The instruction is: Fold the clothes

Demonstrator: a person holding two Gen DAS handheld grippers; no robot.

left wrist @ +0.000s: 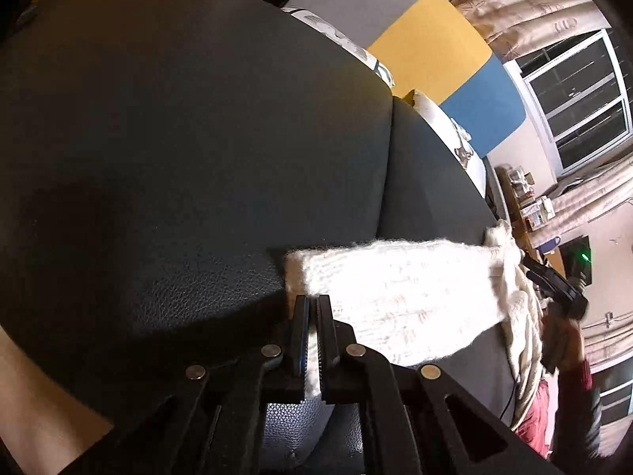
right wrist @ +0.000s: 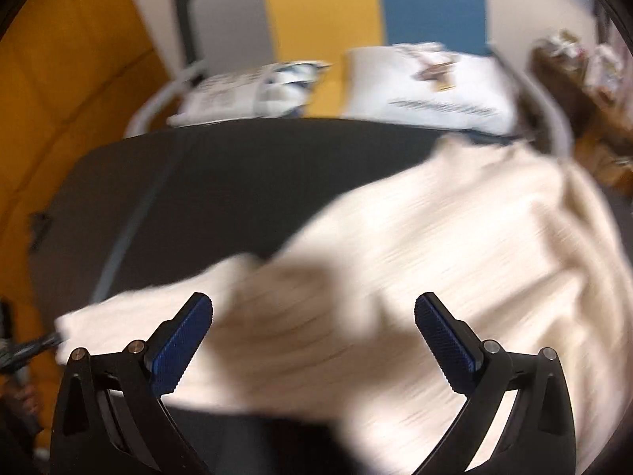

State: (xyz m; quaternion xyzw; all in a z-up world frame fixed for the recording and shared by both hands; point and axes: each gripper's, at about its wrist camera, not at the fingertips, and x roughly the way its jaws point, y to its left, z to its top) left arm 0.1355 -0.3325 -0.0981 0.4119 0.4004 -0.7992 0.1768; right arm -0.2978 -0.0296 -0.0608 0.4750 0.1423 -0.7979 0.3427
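Left wrist: left claw (left wrist: 313, 308) pinches the cream sweater (left wrist: 399, 297); right claw (right wrist: 313, 318) hangs wide over it.

Dark leather surface (left wrist: 178, 138), grey-yellow-blue panelled wall (left wrist: 427, 43), curtained bright window (left wrist: 573, 99), cluttered wooden shelf (left wrist: 522, 198) beyond.

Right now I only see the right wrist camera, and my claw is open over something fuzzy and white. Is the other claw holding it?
Observer: Yes. The left claw is shut on one corner of the cream knitted garment.
Operator: Is that bit crumpled?
Observer: No, it lies stretched flat across the dark leather cushion.
Operator: And the other end?
Observer: It is bunched up and hangs over the cushion's edge.
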